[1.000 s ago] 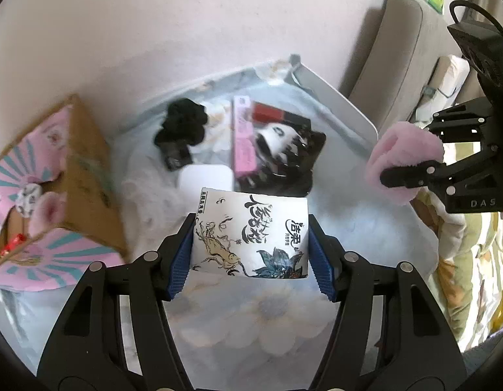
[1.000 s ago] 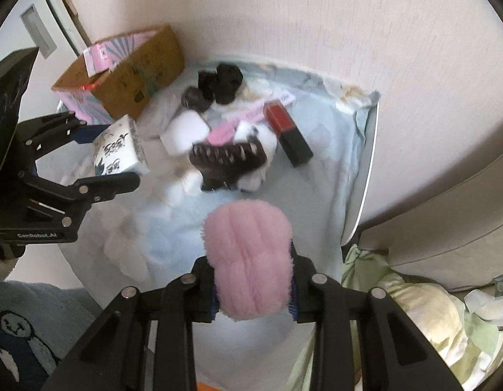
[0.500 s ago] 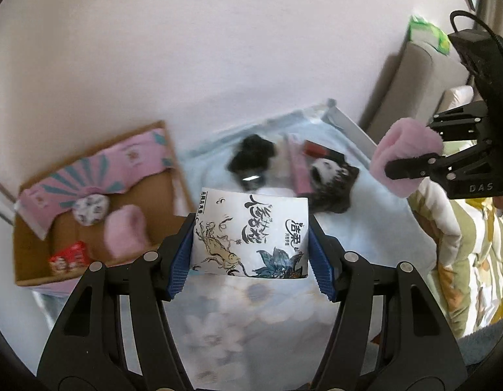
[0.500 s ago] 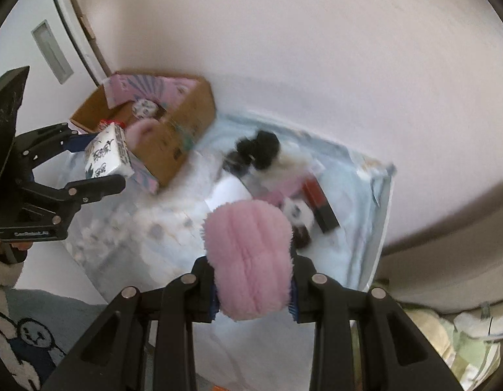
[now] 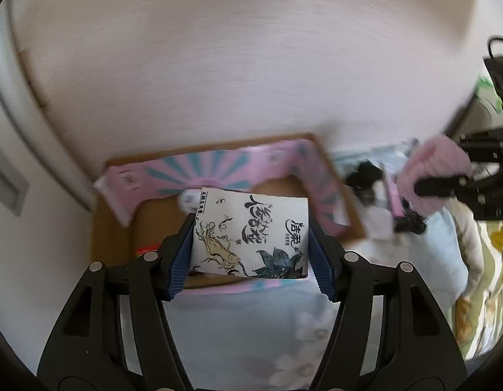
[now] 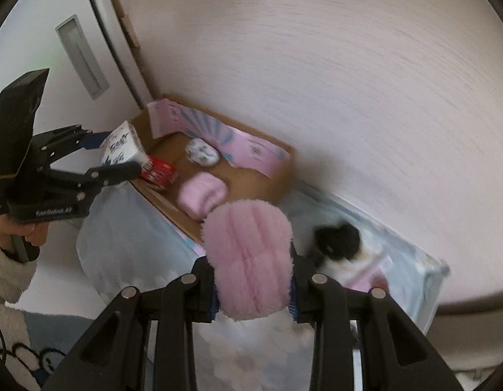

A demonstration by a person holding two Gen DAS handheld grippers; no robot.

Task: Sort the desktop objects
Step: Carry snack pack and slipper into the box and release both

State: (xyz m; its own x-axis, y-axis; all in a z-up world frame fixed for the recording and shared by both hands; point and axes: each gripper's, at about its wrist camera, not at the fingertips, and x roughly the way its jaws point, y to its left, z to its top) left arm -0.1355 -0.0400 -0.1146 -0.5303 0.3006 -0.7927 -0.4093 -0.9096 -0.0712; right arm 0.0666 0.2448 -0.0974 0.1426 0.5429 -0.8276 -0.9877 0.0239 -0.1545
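My left gripper (image 5: 250,244) is shut on a white tissue pack (image 5: 251,231) printed with black script, held over the open cardboard box (image 5: 114,231) with pink striped flaps. It also shows in the right wrist view (image 6: 121,150) above the box's left end. My right gripper (image 6: 253,280) is shut on a fluffy pink pad (image 6: 248,257), held above the blue cloth just right of the box (image 6: 280,176). The pad also shows in the left wrist view (image 5: 434,169).
Inside the box lie a pink fluffy pad (image 6: 202,195), a red packet (image 6: 160,171) and a small white patterned round thing (image 6: 202,151). A black-and-white pile (image 6: 341,241) sits on the blue cloth (image 6: 127,228) to the right. A wall stands close behind.
Both grippers have moved left with their loads. The tissue pack has gone from above the cloth to above the box. The pink pad has come nearer the box.
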